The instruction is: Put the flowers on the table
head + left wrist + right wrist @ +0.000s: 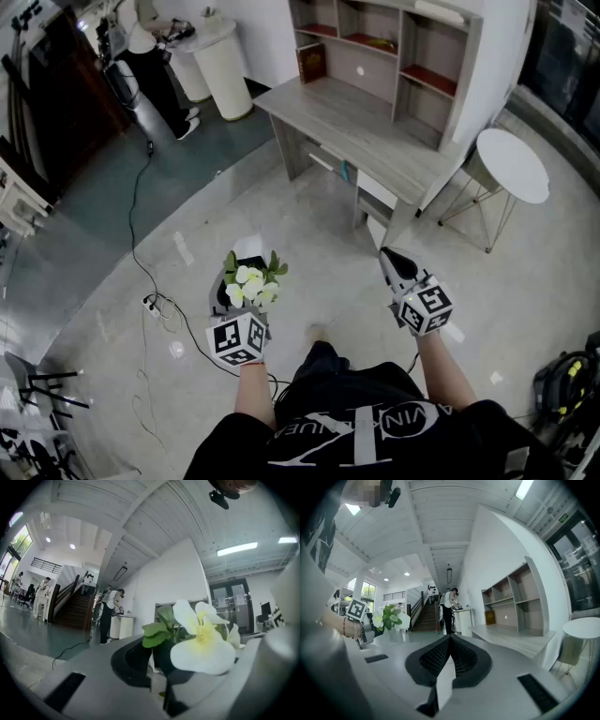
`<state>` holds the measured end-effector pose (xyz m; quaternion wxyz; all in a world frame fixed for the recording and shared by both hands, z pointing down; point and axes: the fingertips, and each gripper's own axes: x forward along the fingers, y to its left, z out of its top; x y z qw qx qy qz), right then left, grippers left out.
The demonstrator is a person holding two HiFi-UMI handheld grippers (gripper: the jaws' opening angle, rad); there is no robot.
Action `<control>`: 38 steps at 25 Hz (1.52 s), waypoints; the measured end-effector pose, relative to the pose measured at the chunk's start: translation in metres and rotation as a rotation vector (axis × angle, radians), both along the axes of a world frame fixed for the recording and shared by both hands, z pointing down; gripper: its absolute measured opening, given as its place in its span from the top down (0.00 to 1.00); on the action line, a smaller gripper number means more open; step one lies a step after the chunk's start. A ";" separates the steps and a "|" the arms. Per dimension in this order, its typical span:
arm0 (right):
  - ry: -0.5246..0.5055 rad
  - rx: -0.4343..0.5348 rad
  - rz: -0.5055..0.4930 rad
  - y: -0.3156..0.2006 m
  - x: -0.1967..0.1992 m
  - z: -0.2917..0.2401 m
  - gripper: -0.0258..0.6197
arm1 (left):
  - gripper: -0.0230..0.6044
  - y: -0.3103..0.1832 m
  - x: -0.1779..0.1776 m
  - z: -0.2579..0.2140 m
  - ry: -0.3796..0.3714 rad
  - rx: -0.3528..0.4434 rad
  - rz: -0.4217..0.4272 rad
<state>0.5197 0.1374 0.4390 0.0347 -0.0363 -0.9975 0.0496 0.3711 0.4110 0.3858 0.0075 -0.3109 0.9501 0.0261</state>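
Now, flowers carried, bench ahead
The left hand-held gripper pinches the flowers low down, above the floor and well short of the bench; the right hand-held gripper is pressed together, empty; likely light, soft, crushable; grip the stems, not the petals.

I'm in an open office hall: a desk with shelving, a staircase, glass doors.

— How did the left gripper stand?
— Held out ahead on the bare left forearm; jaws clamped on the flowers.
— And the right gripper?
— Ahead too, on the right forearm; well apart from the left; jaws pressed together.
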 end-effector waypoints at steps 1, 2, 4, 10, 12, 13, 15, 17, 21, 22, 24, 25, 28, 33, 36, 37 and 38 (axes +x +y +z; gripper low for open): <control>-0.001 -0.001 0.001 0.002 0.002 -0.001 0.95 | 0.95 0.003 0.002 -0.001 0.000 0.000 0.001; -0.003 -0.002 0.003 0.004 0.005 -0.002 0.95 | 0.95 0.006 0.004 -0.002 0.001 -0.001 0.001; -0.005 -0.003 0.006 0.007 0.008 -0.004 0.95 | 0.95 0.011 0.007 -0.003 0.002 -0.002 0.001; -0.002 -0.010 0.006 0.013 0.016 0.000 0.95 | 0.95 0.020 0.014 -0.001 0.014 0.000 -0.008; 0.001 -0.013 0.006 0.014 0.017 0.002 0.95 | 0.95 0.021 0.016 0.001 0.018 -0.003 -0.009; 0.002 -0.014 0.005 0.014 0.017 0.003 0.95 | 0.95 0.022 0.016 0.002 0.020 -0.003 -0.010; 0.000 -0.015 0.002 0.014 0.016 0.002 0.95 | 0.95 0.023 0.015 0.003 0.025 -0.002 -0.014; -0.007 -0.019 -0.003 0.015 0.015 0.000 0.95 | 0.95 0.024 0.015 0.003 0.027 -0.001 -0.018; -0.020 -0.021 -0.015 0.018 0.012 -0.004 0.95 | 0.95 0.026 0.015 0.000 0.024 0.003 -0.021; -0.022 -0.020 -0.019 0.018 0.011 -0.005 0.95 | 0.95 0.026 0.015 0.000 0.024 0.005 -0.022; -0.025 -0.019 -0.026 0.018 0.007 -0.008 0.94 | 0.95 0.026 0.014 0.000 0.026 0.008 -0.025; -0.026 -0.020 -0.029 0.017 0.006 -0.008 0.95 | 0.95 0.026 0.013 0.001 0.029 0.009 -0.027; -0.019 -0.023 -0.036 0.014 0.000 -0.005 0.95 | 0.95 0.025 0.008 0.005 0.037 0.008 -0.034; -0.020 -0.026 -0.030 0.010 -0.023 -0.005 0.94 | 0.95 0.023 -0.018 0.003 0.027 0.010 -0.037; -0.013 -0.031 -0.022 0.005 -0.044 -0.001 0.94 | 0.95 0.015 -0.042 0.008 0.033 0.011 -0.033; -0.006 -0.037 -0.016 0.001 -0.050 0.003 0.94 | 0.95 0.011 -0.049 0.010 0.036 0.008 -0.029; 0.000 -0.045 -0.008 -0.002 -0.057 0.006 0.95 | 0.95 0.008 -0.057 0.012 0.039 0.005 -0.024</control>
